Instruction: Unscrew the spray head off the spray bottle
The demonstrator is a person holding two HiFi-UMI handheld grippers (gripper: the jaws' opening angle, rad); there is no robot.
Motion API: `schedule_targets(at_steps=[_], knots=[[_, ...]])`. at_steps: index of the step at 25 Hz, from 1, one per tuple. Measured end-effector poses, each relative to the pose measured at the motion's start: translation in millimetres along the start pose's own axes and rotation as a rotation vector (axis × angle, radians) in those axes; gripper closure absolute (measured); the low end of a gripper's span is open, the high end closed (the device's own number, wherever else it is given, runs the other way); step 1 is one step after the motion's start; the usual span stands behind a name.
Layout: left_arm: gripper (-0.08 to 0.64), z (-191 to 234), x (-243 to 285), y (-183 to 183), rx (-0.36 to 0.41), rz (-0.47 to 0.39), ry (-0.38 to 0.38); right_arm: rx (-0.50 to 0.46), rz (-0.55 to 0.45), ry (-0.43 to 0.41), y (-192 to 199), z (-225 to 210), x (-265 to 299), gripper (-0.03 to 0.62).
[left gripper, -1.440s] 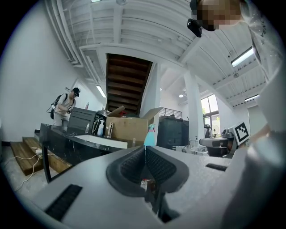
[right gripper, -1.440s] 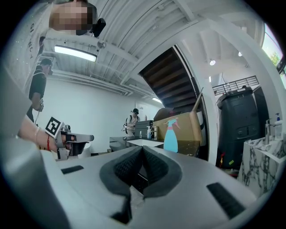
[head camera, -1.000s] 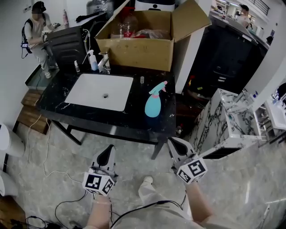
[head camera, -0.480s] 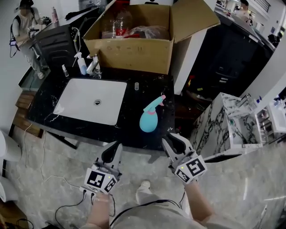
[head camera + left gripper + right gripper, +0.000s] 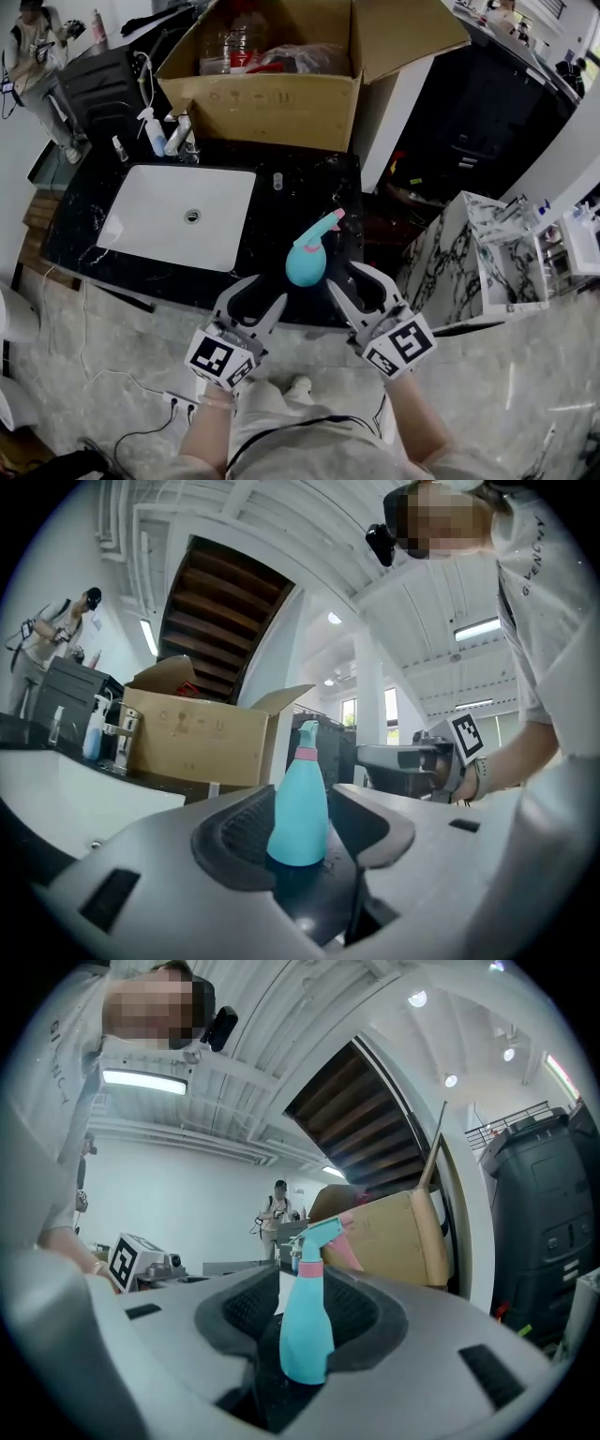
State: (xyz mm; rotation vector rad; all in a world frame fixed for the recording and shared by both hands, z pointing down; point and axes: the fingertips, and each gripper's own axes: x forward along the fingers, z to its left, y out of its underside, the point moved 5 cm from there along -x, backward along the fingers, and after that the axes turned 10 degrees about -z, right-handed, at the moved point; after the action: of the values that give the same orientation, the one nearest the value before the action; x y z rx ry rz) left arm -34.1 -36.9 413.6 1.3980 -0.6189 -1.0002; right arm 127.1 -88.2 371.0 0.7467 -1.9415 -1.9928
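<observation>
So the teal spray bottle (image 5: 306,264) is standing upright on the black marbled desk (image 5: 309,192), close to its near edge and to the right of the white sink (image 5: 178,216). The spray head (image 5: 323,225) is on top with a pink collar and pink trigger, nozzle aimed away toward the far right.

The person has both tools up at the near edge, one on each side of the bottle. The left gripper (image 5: 261,295) comes in from the near left, angled at the bottle. Its fingers (image 5: 234,832) have just been opening and sit partly apart. Looking along them, the bottle lines up right in the gap, but neither pad is pressing on it as far as I can see. Same deal with the right gripper (image 5: 361,286) from the near right: its fingers (image 5: 366,1312) have just been opening, they're partway apart, the bottle shows in the gap, and there's no squeeze on it.

At the far edge of the desk there's a big open cardboard box (image 5: 272,98) with stuff inside. A little white spray bottle (image 5: 150,131) stands by the tap at the far left, and a small clear vial (image 5: 277,181) just beyond the sink's right corner. Another person (image 5: 33,56) is standing way off at the far left.
</observation>
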Motion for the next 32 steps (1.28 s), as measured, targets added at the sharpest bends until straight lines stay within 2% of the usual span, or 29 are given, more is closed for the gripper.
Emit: schedule_targets(at_steps=[4,5,7,11,15,18,24,29,32], knots=[[0.266,3.2,27.4,6.2,0.006,0.05,0.081,0.009,-0.008,0.021,-3.9,-1.6,8.2,0.447],[0.203,4.2,34.6,8.5,0.015,0.073,0.101,0.011,-0.005,0.028,-4.3,-2.5,9.9,0.446],[0.159,6.0,47.9,12.6,0.041,0.12,0.154,0.015,-0.001,0.043,-6.1,-3.8,14.1,0.443],[0.143,9.4,68.6,17.2,0.105,0.183,0.256,0.023,-0.013,0.058,-14.8,-4.3,26.3,0.425],[0.143,12.2,83.6,18.4,0.144,0.182,0.334,0.062,-0.03,0.065,-23.1,-5.3,38.1,0.397],[0.143,13.6,90.5,17.3,0.165,0.16,0.377,0.102,-0.031,0.072,-26.4,-5.5,44.4,0.369],[0.144,10.8,97.5,27.4,0.135,0.168,0.445,0.193,0.012,0.103,-28.4,-3.7,55.1,0.321],[0.144,6.1,102.9,34.4,0.183,0.207,0.516,0.251,0.073,0.147,-28.8,-3.1,61.6,0.307],[0.144,4.9,105.6,37.1,0.206,0.224,0.529,0.273,0.092,0.181,-28.6,-4.2,63.9,0.299]])
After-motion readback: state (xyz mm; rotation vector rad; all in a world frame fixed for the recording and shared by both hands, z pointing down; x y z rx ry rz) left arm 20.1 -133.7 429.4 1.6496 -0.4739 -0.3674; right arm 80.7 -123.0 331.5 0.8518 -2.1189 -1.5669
